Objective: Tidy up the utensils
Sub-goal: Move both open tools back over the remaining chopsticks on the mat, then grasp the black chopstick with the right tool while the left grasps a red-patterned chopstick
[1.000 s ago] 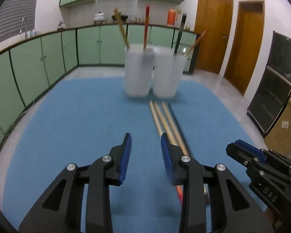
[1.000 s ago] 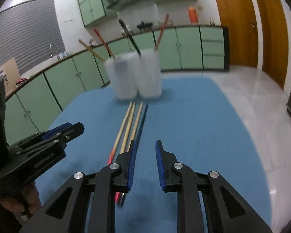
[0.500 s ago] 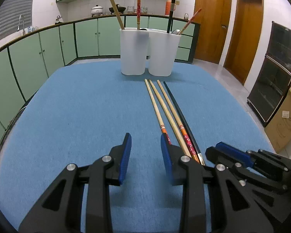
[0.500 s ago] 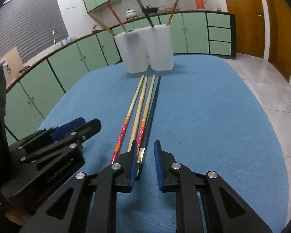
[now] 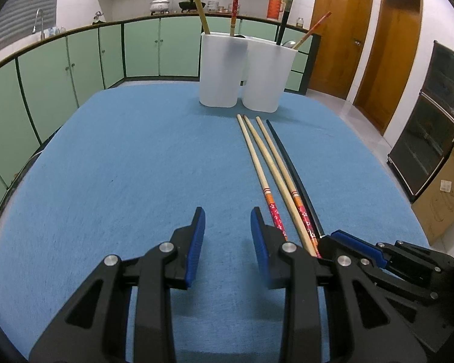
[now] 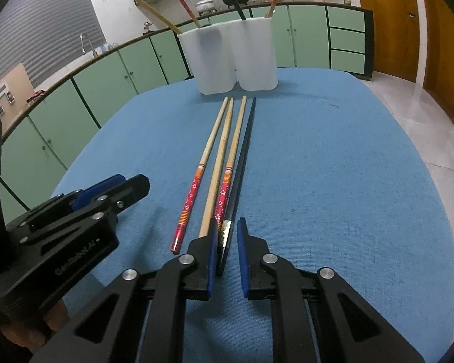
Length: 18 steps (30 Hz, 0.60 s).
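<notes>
Four chopsticks lie side by side on the blue cloth [image 6: 333, 166]: two with red patterned ends [image 6: 193, 187] [image 6: 225, 186], one of plain wood [image 6: 219, 163], and a black chopstick [image 6: 245, 151]. My right gripper [image 6: 228, 231] straddles the black chopstick's near end. Its jaws are closing, with a small gap still showing beside the stick. My left gripper [image 5: 227, 236] stands open over bare cloth, left of the chopsticks [image 5: 268, 178], holding nothing. Two white cups [image 5: 218, 69] [image 5: 266, 78] at the far side hold upright chopsticks.
Green kitchen cabinets [image 5: 75, 69] run behind the table. Wooden doors [image 5: 339, 39] and a dark appliance [image 5: 432, 121] stand on the right, with a cardboard box [image 5: 442, 193] beside it. A hand shows under the left gripper [image 6: 106, 193] in the right wrist view.
My right gripper has come down and forward onto the near ends of the chopsticks, and its jaws have narrowed around the black one. The left gripper's opening is unchanged.
</notes>
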Tool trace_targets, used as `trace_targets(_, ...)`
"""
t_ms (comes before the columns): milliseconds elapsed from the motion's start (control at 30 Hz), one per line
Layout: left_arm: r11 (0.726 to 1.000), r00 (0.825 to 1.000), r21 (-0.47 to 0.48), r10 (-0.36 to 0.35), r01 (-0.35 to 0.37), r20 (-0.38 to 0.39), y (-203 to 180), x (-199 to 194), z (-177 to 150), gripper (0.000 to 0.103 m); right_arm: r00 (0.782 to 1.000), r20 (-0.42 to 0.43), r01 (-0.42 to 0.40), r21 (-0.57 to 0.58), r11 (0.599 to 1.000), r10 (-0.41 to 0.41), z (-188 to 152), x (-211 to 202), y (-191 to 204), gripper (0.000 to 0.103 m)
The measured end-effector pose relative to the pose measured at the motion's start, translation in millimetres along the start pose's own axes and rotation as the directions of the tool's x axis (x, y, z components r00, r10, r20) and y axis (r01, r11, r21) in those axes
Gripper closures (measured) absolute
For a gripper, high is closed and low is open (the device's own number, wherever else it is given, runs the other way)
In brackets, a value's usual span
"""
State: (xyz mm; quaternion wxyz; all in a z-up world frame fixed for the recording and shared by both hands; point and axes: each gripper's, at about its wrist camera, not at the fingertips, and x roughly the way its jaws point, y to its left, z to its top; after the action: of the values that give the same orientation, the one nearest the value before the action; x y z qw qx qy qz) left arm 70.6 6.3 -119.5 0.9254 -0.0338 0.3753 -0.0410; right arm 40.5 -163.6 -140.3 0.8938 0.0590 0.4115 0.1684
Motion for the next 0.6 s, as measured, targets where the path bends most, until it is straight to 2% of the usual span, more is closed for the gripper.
trace_targets(133,1.0,1.0,0.012,-0.002,0.002,0.004,-4.4,0.3,0.3,0.073,1.0,0.0,0.02,-0.014,1.0,-0.02,1.7,1.6,2.6,0.096)
trace_targets(267,1.0,1.0,0.026,-0.015,0.015,0.005,-9.8,-1.1,-0.5,0.073,0.998,0.008,0.065,-0.009,0.998,-0.065,1.1,-1.7,-2.2,0.097)
trace_targets(600,0.996,0.997,0.052,-0.066,0.068,-0.039,-29.8,6.7,-2.8,0.073,0.992,0.03,0.119,0.102,0.988,-0.122,-3.8,-17.8,-42.6,0.097)
